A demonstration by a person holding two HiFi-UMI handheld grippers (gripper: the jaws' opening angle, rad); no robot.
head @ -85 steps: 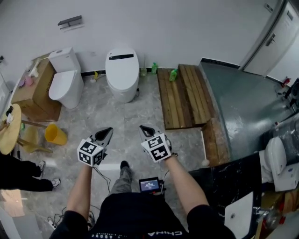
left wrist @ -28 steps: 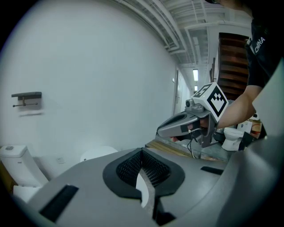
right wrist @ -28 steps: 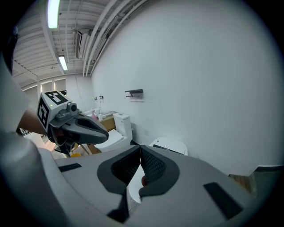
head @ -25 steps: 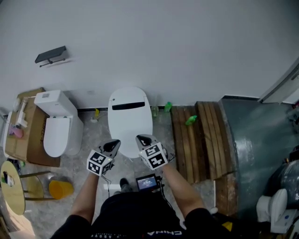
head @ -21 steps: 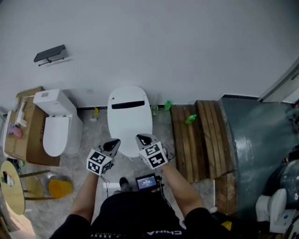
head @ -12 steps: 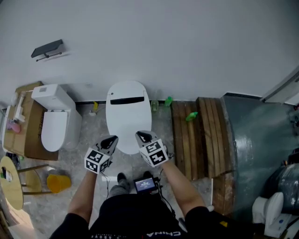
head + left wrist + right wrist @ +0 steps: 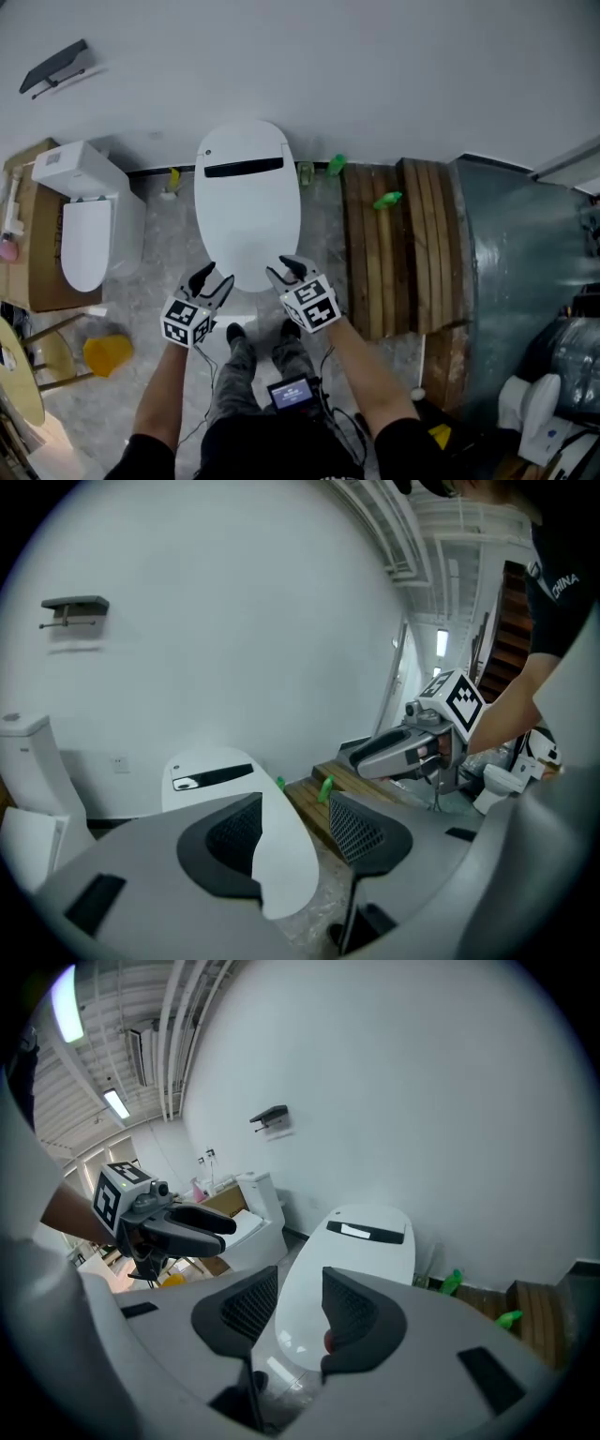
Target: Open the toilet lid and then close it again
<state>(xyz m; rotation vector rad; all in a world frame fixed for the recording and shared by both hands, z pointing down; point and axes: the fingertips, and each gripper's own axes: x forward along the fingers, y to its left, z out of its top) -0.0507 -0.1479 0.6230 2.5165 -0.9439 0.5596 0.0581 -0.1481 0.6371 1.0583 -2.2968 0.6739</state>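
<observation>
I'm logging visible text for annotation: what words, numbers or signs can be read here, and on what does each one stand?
"CHINA": white letters on the person's black sleeve, in the left gripper view.
Small screen at the person's waist: lit, but too small to read.
Marker cubes: black-and-white square patterns only, no letters.
Toilet's dark panel: no print legible.

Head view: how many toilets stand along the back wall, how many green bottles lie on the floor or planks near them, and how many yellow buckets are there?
Toilets: 2, the middle toilet and the left toilet
Green bottles: 3, two bright bottles and a paler bottle
Yellow bucket: 1
Total: 6
</observation>
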